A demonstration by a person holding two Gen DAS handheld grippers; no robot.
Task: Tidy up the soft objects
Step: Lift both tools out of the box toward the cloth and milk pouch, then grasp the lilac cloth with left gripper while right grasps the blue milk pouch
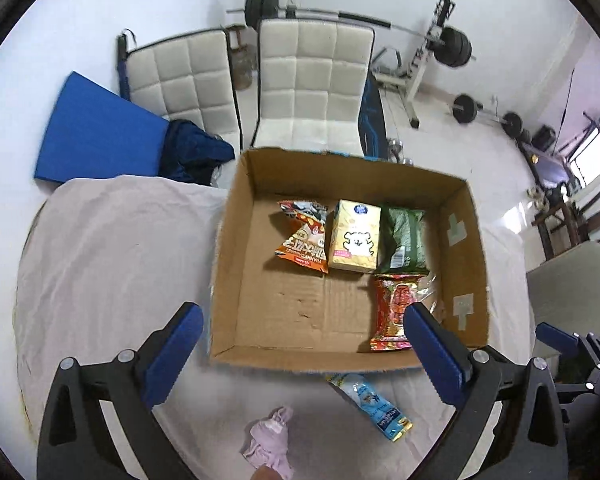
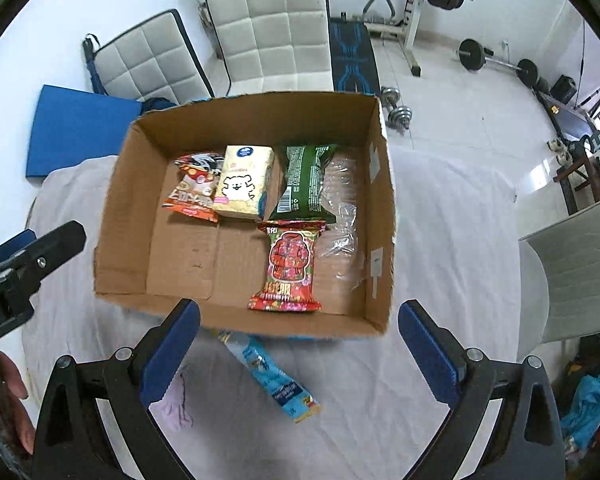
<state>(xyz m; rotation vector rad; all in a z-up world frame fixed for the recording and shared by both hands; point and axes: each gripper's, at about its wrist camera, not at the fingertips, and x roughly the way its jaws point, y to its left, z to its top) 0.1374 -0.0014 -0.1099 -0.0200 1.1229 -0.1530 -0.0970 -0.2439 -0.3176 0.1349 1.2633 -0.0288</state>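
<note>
An open cardboard box (image 1: 236, 216) (image 2: 116, 208) stands on a white-covered table. Inside lie an orange snack bag (image 1: 302, 248) (image 2: 194, 196), a yellow tissue pack (image 1: 354, 236) (image 2: 242, 184), a green pack (image 1: 404, 238) (image 2: 306, 180), a red pack (image 1: 392, 312) (image 2: 290, 264) and a clear plastic bag (image 2: 342, 208). In front of the box lie a blue packet (image 1: 374, 406) (image 2: 274, 376) and a pink cloth (image 1: 270, 438) (image 2: 174, 400). My left gripper (image 1: 300, 352) is open and empty above the box's front edge. My right gripper (image 2: 300, 352) is open and empty above the blue packet.
Two white padded chairs (image 1: 312, 80) (image 2: 272, 28) stand behind the table, with a blue mat (image 1: 96, 128) at left. Weight equipment (image 1: 432, 48) fills the back. A grey chair (image 2: 576, 268) stands at right. The left gripper's body (image 2: 24, 264) shows in the right wrist view.
</note>
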